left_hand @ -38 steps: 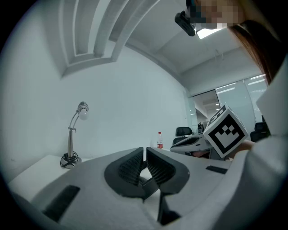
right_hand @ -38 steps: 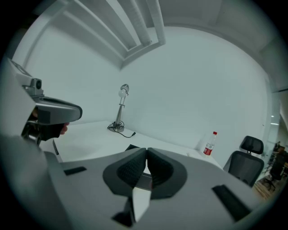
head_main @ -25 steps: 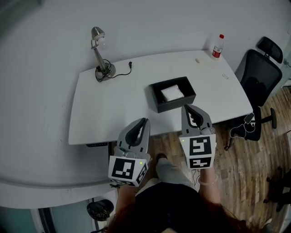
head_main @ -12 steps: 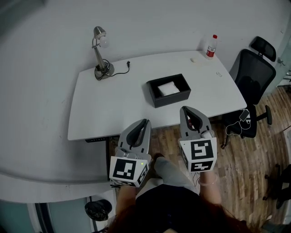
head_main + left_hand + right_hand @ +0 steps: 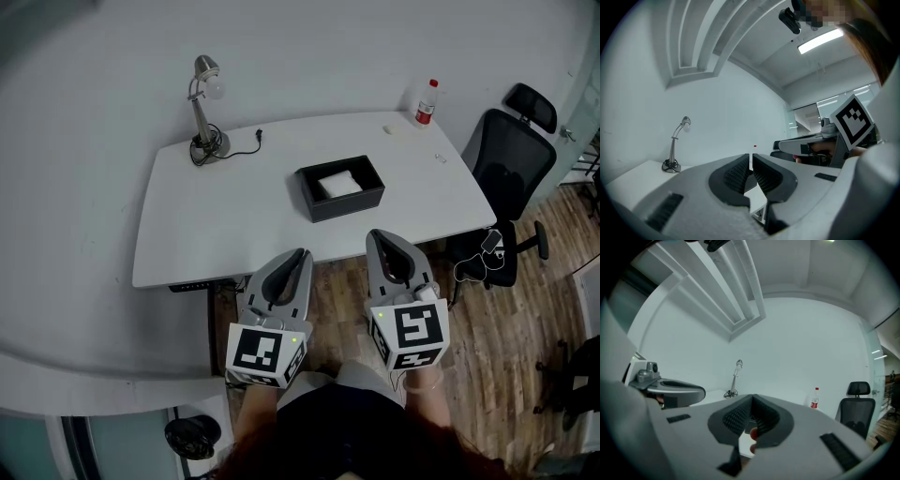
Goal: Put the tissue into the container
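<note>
Left grey plastic gripper [image 5: 299, 253] and right grey plastic gripper [image 5: 379, 235], matching in build
Each is tapering into two curved grey jaws lined with black ribbed pads [image 5: 736, 174] and carrying a white cube with black square markers [image 5: 265, 352] at its rear, a small green light [image 5: 292, 339] glowing near the cube's top edge; the person is wearing a black top [image 5: 337, 427]

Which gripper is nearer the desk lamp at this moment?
Left. The left gripper hangs short of the table's near edge, diagonally across the top from the desk lamp at the far left corner; the right gripper hangs short of the same edge, farther right.
</note>
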The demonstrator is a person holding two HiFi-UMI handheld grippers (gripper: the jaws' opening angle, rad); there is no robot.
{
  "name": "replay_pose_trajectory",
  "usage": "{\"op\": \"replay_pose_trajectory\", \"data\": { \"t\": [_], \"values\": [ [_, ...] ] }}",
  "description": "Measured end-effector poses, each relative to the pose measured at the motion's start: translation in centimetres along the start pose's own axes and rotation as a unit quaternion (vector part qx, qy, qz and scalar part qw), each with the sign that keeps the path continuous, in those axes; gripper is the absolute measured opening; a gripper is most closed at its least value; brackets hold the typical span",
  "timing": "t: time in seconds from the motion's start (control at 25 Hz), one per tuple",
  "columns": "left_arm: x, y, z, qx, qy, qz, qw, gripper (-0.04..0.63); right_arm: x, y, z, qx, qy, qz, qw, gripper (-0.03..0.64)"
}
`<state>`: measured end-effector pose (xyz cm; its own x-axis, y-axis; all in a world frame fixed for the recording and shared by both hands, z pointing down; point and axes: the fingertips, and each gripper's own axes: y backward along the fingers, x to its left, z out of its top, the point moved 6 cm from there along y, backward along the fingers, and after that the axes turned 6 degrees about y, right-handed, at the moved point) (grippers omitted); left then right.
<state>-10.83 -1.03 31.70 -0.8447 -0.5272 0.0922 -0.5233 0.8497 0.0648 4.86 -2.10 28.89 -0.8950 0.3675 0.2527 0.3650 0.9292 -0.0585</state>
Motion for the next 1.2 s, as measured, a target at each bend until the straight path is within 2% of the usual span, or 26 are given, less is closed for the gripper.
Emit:
{"op": "replay_pose_trajectory", "data": {
  "t": [0.28, 0.68, 0.84, 1.2],
  "values": [
    [-0.6, 0.1, -0.7, -0.001, 0.019, 0.002, 0.9998, 0.041, 0.2, 1.4, 0.4, -0.018, 0.013, 0.009, 1.0, 0.018],
    [-3.6, 1.0, -0.4, 0.0, 0.005, 0.016, 0.9999, 0.041, -1.4, 4.6, 0.4, -0.043, 0.015, 0.008, 0.999, 0.018],
    [-5.2, 1.5, -0.5, 0.002, 0.005, 0.023, 0.9997, 0.04, -1.9, 6.2, 0.5, -0.047, 0.033, 0.011, 0.998, 0.018],
    [-9.3, 2.8, -0.6, 0.009, -0.001, 0.04, 0.9992, 0.041, -3.3, 9.9, -0.1, -0.043, 0.035, 0.02, 0.998, 0.018]
  ]
}}
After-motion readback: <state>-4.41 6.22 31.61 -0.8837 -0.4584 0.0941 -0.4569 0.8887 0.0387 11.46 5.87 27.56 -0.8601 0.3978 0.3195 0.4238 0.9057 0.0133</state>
